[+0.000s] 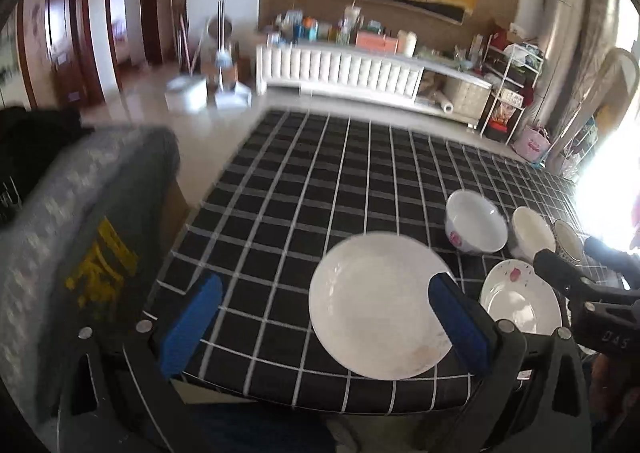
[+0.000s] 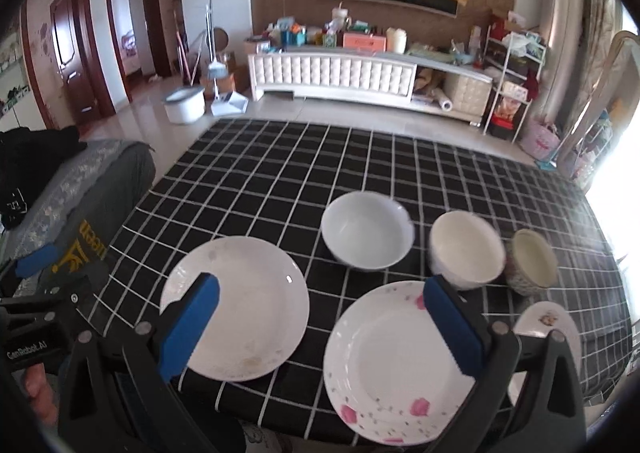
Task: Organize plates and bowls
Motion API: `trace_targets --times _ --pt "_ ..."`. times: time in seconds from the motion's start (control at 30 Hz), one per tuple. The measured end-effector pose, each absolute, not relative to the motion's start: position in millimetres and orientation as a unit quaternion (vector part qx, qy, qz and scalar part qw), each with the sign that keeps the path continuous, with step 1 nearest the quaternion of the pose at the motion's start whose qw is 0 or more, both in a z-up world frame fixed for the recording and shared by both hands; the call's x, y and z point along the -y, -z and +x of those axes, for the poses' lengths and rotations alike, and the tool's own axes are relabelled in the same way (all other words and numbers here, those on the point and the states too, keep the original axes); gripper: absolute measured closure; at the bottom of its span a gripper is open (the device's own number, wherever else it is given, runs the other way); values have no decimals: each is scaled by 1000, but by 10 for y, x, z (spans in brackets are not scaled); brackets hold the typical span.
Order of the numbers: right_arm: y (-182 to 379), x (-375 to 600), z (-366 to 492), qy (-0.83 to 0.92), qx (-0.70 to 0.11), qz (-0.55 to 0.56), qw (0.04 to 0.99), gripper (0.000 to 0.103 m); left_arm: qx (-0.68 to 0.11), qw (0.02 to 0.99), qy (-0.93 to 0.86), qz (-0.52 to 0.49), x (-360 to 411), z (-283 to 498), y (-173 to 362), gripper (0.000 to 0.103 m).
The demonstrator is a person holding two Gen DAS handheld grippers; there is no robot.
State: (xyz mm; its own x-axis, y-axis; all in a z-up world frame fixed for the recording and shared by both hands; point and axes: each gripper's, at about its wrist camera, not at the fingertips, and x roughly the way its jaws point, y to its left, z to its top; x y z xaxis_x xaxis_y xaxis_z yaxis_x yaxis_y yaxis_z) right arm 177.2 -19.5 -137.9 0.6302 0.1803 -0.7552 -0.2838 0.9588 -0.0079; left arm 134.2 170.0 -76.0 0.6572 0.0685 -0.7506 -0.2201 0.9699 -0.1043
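On the black checked table lie a plain white plate, a pink-flowered plate and a small plate at the right. Behind stand a white bowl, a cream bowl and a small patterned cup-bowl. My right gripper is open and empty, low over the front edge between the two big plates. My left gripper is open and empty, left of the plain plate; the flowered plate and the bowls lie to its right.
A grey sofa arm with a dark cloth stands left of the table. The table's front edge is right below my grippers. Beyond the table are floor, a white TV cabinet and a shelf rack.
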Motion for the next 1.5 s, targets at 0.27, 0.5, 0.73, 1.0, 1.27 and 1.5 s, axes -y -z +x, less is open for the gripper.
trace_targets --times 0.27,0.5,0.73,1.0,1.27,1.5 --pt "1815 56 2086 -137 -465 -69 872 0 -470 873 -72 -111 -1817 1628 1385 17" --pt "2201 -16 2261 -147 -512 -81 842 21 -513 849 -67 -108 -1855 1806 1783 37" --pt "2411 -17 2339 -152 -538 -83 825 32 -540 831 -57 -118 -1884 1886 2008 57" --pt "2526 -5 2394 -155 -549 -85 817 57 -546 828 -32 -123 -1864 1919 2075 84" --pt "2491 20 2387 -156 -538 -77 825 74 -545 829 -30 -123 -1860 1945 2069 85" --pt "2519 34 2426 -175 -542 -59 820 81 -544 831 -32 -112 -1833 1964 2070 85"
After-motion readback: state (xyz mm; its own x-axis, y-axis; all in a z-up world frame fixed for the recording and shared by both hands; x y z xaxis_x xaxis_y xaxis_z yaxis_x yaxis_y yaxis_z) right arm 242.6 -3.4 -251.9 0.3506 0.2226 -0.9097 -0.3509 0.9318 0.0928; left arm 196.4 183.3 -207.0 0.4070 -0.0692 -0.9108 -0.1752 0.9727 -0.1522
